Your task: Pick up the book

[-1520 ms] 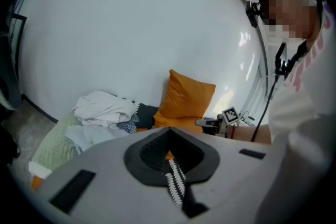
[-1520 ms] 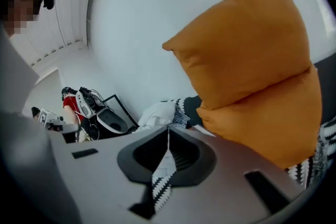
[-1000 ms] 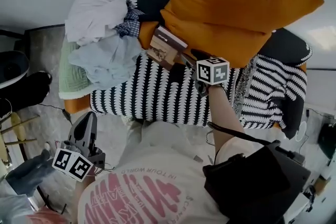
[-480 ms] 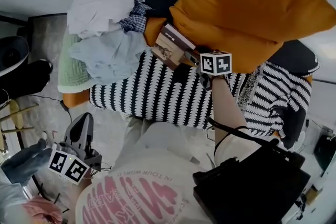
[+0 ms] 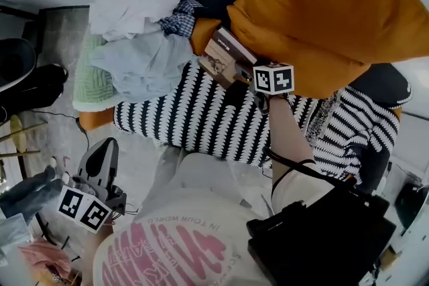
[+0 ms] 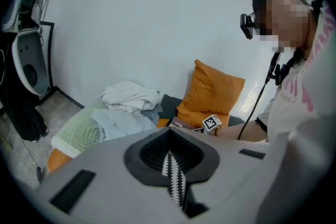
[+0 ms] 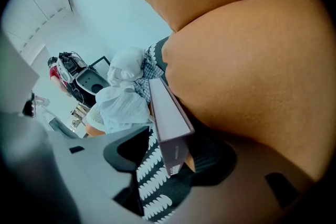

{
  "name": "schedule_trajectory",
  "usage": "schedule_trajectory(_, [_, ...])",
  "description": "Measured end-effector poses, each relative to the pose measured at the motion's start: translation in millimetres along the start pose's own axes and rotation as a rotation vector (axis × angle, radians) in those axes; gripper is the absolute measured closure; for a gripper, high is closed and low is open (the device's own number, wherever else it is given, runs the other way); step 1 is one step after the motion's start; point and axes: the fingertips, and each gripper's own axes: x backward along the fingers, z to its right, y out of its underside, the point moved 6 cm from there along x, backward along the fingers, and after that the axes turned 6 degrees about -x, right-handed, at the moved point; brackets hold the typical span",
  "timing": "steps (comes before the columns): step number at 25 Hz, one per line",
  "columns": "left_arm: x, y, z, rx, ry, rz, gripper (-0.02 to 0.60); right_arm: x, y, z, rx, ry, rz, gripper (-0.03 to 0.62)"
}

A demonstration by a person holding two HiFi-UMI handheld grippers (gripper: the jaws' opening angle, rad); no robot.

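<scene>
A brown-covered book (image 5: 224, 60) stands tilted on the black-and-white patterned sofa (image 5: 194, 117), leaning against a big orange cushion (image 5: 322, 10). My right gripper (image 5: 236, 82) reaches in from the lower right, its jaws on either side of the book's near corner. In the right gripper view the book (image 7: 169, 123) stands edge-on between the jaws of the right gripper (image 7: 170, 153). Patterned fabric shows in the gap beside the left jaw, so the pads do not press. My left gripper (image 5: 107, 151) hangs low at the left over the floor, its toothed jaws meshed with nothing in them (image 6: 170, 162).
A heap of white and pale blue clothes (image 5: 134, 30) lies on the sofa left of the book, over a green blanket (image 5: 90, 87). A striped cloth (image 5: 348, 124) drapes the sofa's right end. A black bag (image 5: 322, 238) hangs at my right side.
My right gripper has sunk and closed in on the book, so its jaws now stand around the book's corner. The left gripper has hardly moved.
</scene>
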Motion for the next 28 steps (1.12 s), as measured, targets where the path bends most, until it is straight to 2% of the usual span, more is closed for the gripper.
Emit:
schedule_trajectory(1, [2, 0, -2, 0.005, -0.006, -0.001, 0.575, -1, -1, -1, 0.005, 0.011, -0.004, 0.348])
schedule_trajectory(3, [6, 2, -4, 0.011, -0.017, -0.004, 0.575, -1, -3, 0, -0.001, 0.030, -0.001, 0.394])
schedule_trajectory(9, [17, 14, -2, 0.029, -0.055, 0.017, 0.575, -4, 0, 2, -0.059, 0.036, 0.017, 0.409])
schedule_trajectory(15, [21, 12, 3, 0.025, -0.056, 0.047, 0.575, 8, -5, -7, -0.044, 0.040, 0.038, 0.430])
schedule_trajectory(21, [19, 12, 7, 0.029, -0.038, 0.092, 0.575, 33, -16, -21, -0.005, 0.041, 0.124, 0.433])
schedule_trajectory(28, [18, 4, 10, 0.031, 0.003, 0.146, 0.575, 82, -20, -40, -0.020, 0.051, 0.235, 0.433])
